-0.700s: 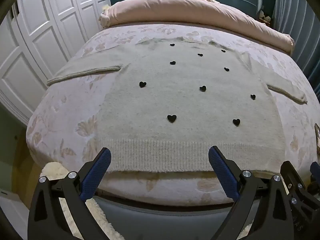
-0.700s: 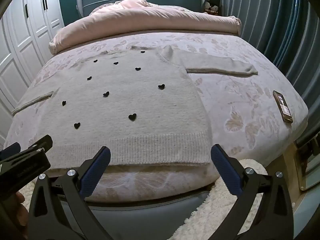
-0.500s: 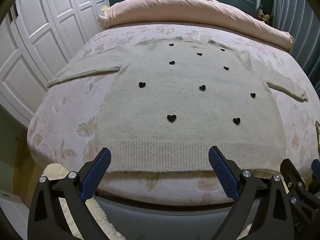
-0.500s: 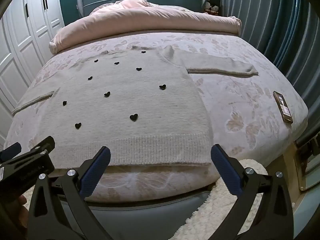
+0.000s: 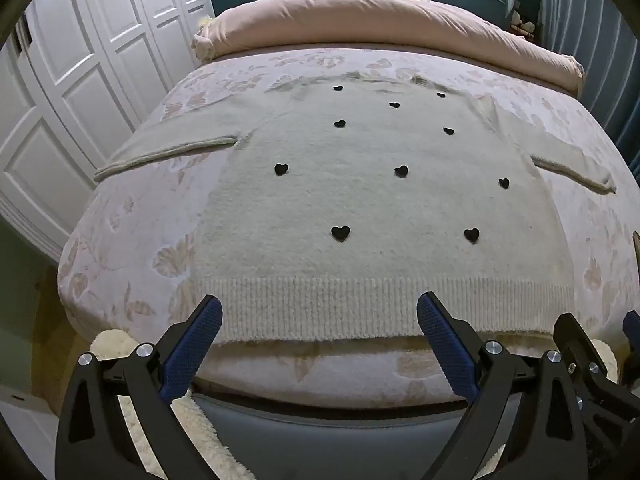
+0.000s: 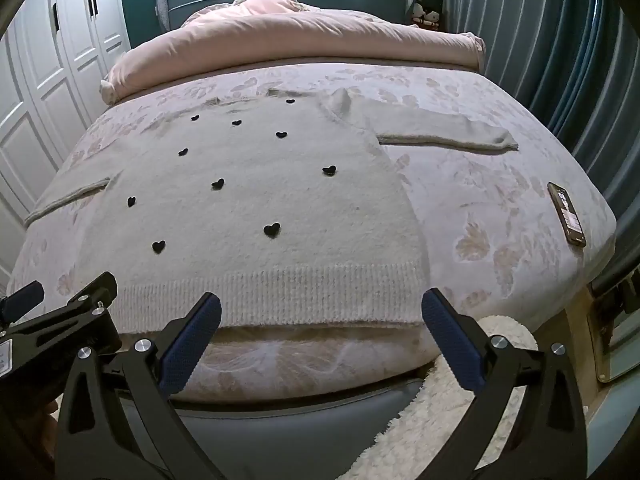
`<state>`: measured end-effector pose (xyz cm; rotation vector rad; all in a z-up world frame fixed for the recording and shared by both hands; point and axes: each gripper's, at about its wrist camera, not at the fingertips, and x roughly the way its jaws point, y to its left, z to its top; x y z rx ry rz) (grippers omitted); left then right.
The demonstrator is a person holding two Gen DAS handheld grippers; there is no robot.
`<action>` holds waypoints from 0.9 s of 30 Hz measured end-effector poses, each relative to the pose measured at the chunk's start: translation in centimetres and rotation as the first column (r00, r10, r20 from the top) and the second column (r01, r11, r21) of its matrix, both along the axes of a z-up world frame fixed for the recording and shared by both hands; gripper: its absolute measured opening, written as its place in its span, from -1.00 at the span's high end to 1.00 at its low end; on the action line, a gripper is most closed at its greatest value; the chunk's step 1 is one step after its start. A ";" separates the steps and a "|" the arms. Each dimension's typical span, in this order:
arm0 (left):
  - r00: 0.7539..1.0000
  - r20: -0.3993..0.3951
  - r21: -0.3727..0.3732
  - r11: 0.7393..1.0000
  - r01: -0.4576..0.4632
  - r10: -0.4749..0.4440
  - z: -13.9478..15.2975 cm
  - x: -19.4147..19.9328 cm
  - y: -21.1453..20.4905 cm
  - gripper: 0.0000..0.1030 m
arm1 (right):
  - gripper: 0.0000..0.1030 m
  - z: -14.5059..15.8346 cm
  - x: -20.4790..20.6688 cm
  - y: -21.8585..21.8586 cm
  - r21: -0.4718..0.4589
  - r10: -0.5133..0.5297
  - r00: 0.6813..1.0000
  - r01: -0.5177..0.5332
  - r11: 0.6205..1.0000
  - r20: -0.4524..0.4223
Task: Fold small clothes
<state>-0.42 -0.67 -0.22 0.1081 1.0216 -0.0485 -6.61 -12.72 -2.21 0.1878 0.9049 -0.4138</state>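
Hovering with jaws spread wide and empty, the left gripper (image 5: 318, 312) and right gripper (image 6: 320, 310) hang just short of the ribbed hem of a cream sweater (image 5: 372, 200) with black hearts, spread flat on the floral bedspread (image 6: 480, 208). Folding looks not yet begun; the next move likely calls for pinching a hem corner or sleeve.

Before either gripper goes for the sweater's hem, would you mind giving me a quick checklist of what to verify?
1. Sweater lies flat, front up: ok.
2. Both sleeves spread out sideways, not tucked under: ok.
3. Ribbed hem unobstructed at the bed's near edge: ok.
4. Left gripper jaws open and empty: ok.
5. Right gripper jaws open and empty: ok.
6. Phone apart from the sweater, though near the bed's edge: ok.
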 end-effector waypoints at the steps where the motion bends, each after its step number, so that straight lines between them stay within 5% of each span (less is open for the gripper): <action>1: 1.000 -0.001 0.003 1.000 -0.001 0.001 0.0 0.0 0.0 -0.85 | -0.91 0.0 0.0 0.0 -0.001 0.000 1.000 0.000 1.000 -0.002; 27: 1.000 -0.018 0.020 1.000 -0.003 0.004 -0.5 -0.1 0.1 -0.82 | -0.91 -0.3 -0.2 0.5 0.002 0.001 1.000 -0.001 1.000 -0.013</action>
